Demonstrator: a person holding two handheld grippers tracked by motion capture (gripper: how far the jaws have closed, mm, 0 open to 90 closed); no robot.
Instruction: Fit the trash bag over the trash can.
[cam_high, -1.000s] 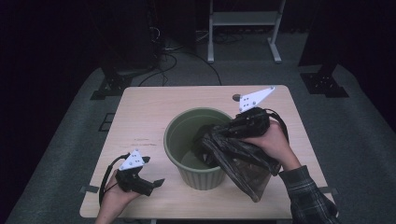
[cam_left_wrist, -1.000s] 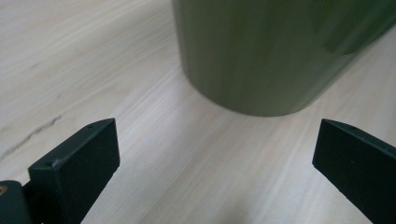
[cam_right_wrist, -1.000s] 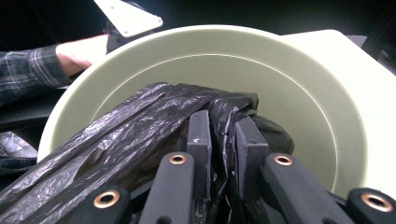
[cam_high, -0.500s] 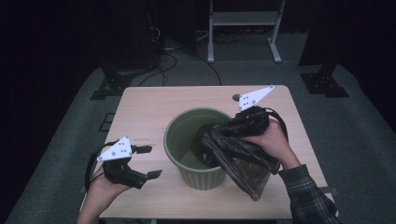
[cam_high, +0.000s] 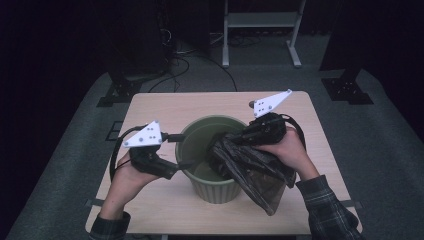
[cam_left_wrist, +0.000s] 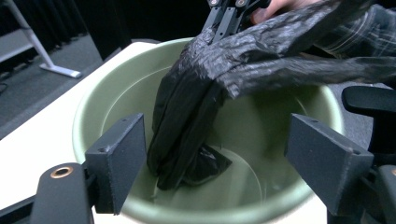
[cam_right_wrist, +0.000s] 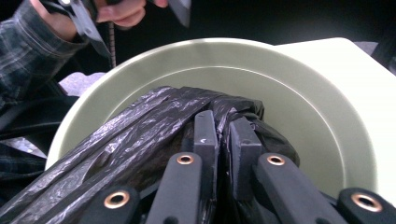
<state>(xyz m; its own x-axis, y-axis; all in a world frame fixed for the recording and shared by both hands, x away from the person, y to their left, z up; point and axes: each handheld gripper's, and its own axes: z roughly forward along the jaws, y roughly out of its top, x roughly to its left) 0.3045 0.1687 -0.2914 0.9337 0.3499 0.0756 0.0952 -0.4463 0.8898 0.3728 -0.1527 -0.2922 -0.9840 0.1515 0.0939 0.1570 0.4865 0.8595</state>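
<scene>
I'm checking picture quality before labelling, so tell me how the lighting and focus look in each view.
High view: table lit, the room around it nearly black. Left gripper view: black bag crisp, glossy wrinkles; green bin evenly lit; near jaws soft. Right gripper view: bag sharp, the hand at top left slightly blurred, background dark.

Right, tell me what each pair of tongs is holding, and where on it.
Right tongs pinch the black plastic bag at a bunched fold over the green bucket. Left tongs are open, holding nothing.

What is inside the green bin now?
Inside the green bin, one end of the black plastic bag hangs down to the bottom. The bag covers part of the floor there.
</scene>
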